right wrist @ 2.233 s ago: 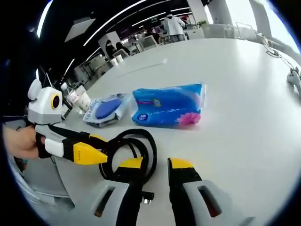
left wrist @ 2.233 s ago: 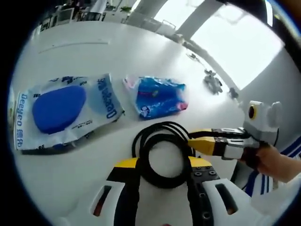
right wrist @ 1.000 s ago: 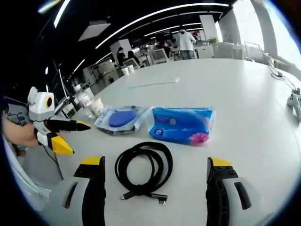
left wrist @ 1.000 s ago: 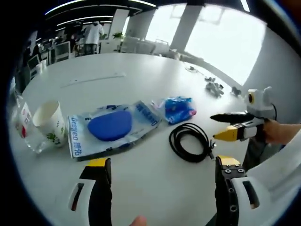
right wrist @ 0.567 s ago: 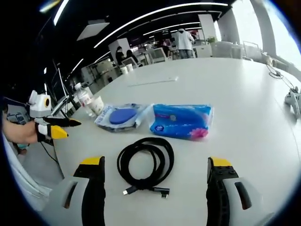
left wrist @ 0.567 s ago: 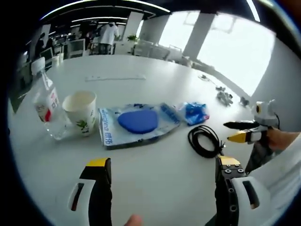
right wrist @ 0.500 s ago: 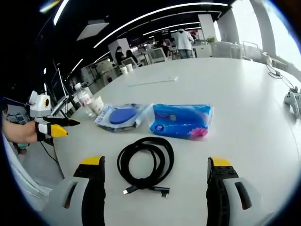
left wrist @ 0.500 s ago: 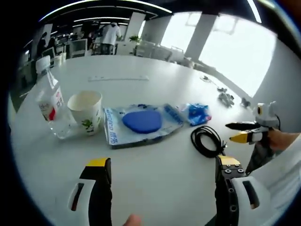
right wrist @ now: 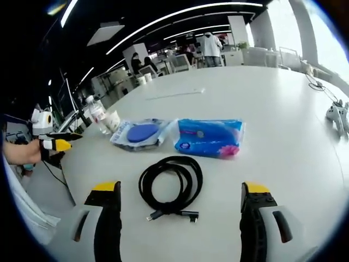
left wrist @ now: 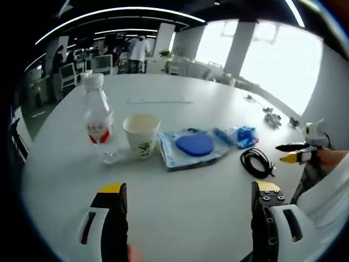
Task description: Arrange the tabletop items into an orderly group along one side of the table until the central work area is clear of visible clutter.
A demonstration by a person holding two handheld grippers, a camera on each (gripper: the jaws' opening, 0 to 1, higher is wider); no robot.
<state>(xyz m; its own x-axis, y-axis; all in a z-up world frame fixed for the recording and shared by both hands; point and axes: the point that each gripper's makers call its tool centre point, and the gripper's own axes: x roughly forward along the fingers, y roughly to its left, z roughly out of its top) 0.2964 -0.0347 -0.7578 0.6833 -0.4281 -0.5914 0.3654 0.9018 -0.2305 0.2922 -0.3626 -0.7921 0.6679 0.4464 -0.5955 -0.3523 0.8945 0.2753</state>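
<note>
Yellow-tipped fingers on my left gripper (left wrist: 185,199) and right gripper (right wrist: 178,202) were spread wide, grasping nothing. Just beyond the right fingers the cable (right wrist: 170,185) lay coiled on the white desk (right wrist: 283,120). Past it sat the tissue pack (right wrist: 209,137) and blue pouch (right wrist: 140,132), then cup (left wrist: 141,135) and bottle (left wrist: 98,124), all in a row.

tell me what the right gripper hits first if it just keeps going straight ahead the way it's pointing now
Most likely the coiled black cable, which lies between the open jaws of the right gripper. Beyond it is the blue tissue pack. Depth is hard to judge, so the gripper might pass above the cable.
</note>
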